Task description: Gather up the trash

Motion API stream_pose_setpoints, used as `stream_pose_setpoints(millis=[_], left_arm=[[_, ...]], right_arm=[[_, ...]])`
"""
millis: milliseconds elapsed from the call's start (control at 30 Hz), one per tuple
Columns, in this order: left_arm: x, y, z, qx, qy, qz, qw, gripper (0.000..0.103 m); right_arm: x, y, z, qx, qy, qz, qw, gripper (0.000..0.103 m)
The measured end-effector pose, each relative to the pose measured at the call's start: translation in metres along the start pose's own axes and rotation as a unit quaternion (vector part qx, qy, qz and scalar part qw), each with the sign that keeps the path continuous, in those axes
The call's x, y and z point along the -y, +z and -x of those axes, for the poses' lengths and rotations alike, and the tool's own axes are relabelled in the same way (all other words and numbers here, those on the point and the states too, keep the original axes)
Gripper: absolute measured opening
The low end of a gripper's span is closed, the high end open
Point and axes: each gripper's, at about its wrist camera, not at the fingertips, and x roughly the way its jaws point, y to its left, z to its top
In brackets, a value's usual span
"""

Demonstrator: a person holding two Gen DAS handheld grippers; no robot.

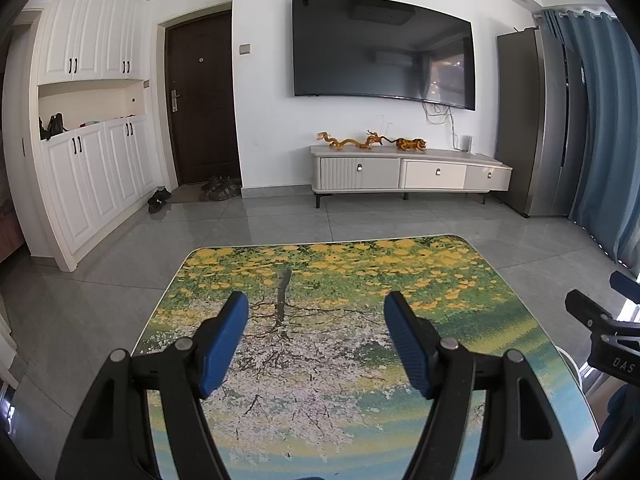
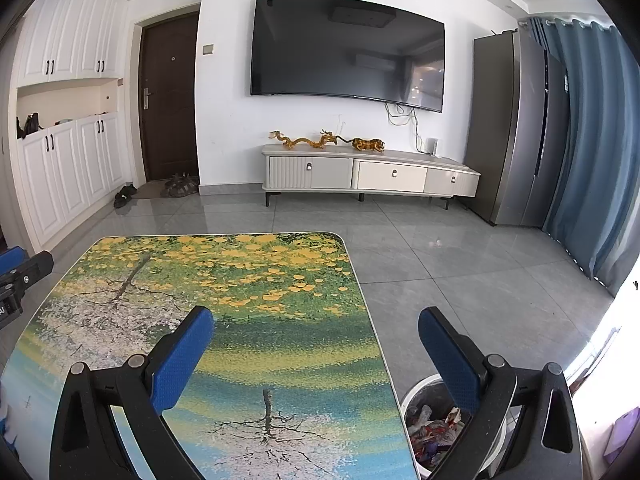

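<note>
In your left wrist view, your left gripper (image 1: 316, 312) hangs over the table (image 1: 500, 280) with its blue fingers (image 1: 224, 344) spread wide, nothing between them. Your right gripper (image 1: 600, 320) peeks in at 3 o'clock.

In your right wrist view, your right gripper (image 2: 316, 328) is likewise released and empty (pads well apart). The trash bin (image 2: 412, 396) sits on the floor at 5 o'clock, just beside the table's edge, with crumpled wrappers (image 2: 436, 428) inside.
</note>
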Motion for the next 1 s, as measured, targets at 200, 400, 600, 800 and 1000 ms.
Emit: stream_pose_setpoints(millis=[200, 400, 600, 800, 1000], left_arm=[[-0.0004, -0.0011, -0.0014, 0.0, -0.002, -0.001, 1.0, 0.069], [-0.0014, -0.0009, -0.0017, 0.002, -0.001, 0.0, 1.0, 0.069], [-0.0017, -0.0012, -0.0009, 0.007, 0.0, 0.002, 1.0, 0.069], [-0.0038, -0.001, 0.0007, 0.009, 0.0, 0.001, 1.0, 0.069], [-0.0045, -0.0013, 0.0009, 0.011, 0.001, 0.002, 0.9999, 0.069]], right_arm=[[0.0017, -0.001, -0.0014, -0.001, -0.002, -0.003, 1.0, 0.103], [0.0027, -0.0006, -0.001, 0.0, -0.003, -0.004, 1.0, 0.103], [0.0033, -0.0003, -0.0008, 0.001, -0.002, -0.004, 1.0, 0.103], [0.0026, -0.0001, 0.0002, 0.003, -0.003, -0.004, 1.0, 0.103], [0.0028, -0.0003, 0.0002, 0.003, -0.003, -0.005, 1.0, 0.103]])
